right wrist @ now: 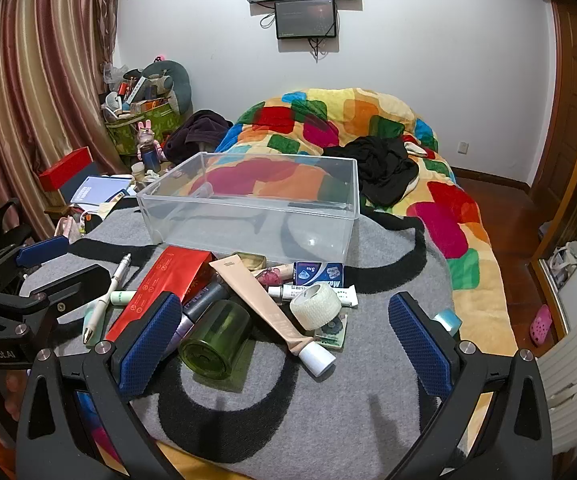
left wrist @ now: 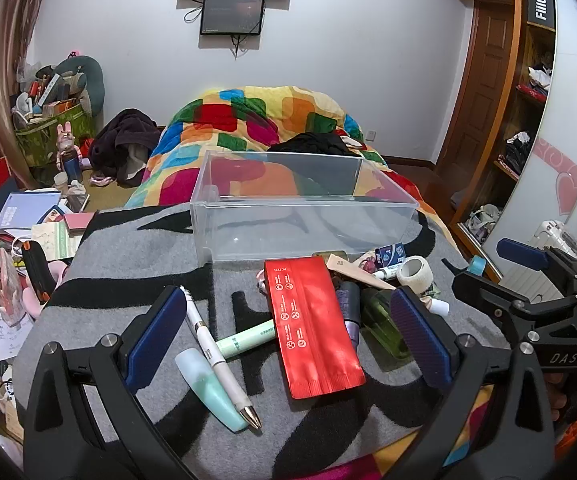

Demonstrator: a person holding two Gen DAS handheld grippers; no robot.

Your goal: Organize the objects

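Bedding in bright patches (right wrist: 368, 120) is lying across the bed, with a grey-and-black rug (right wrist: 328, 400) spreading over its near end. Sitting on the rug is a clear bin (right wrist: 248, 216), holding nothing. Just in front of it, a heap of small items is crowding together: a red pouch (left wrist: 312, 328), a beige tube (right wrist: 264, 308), a green jar (right wrist: 214, 340) lying on its side, a white pen (left wrist: 218, 356), a tape roll (right wrist: 315, 305) and a mint tube (left wrist: 208, 388). Hovering above the heap, tilting downward, the left gripper (left wrist: 288, 336) and right gripper (right wrist: 284, 340) are both gaping wide, gripping nothing, blue pads (right wrist: 148, 344) clear of the items.
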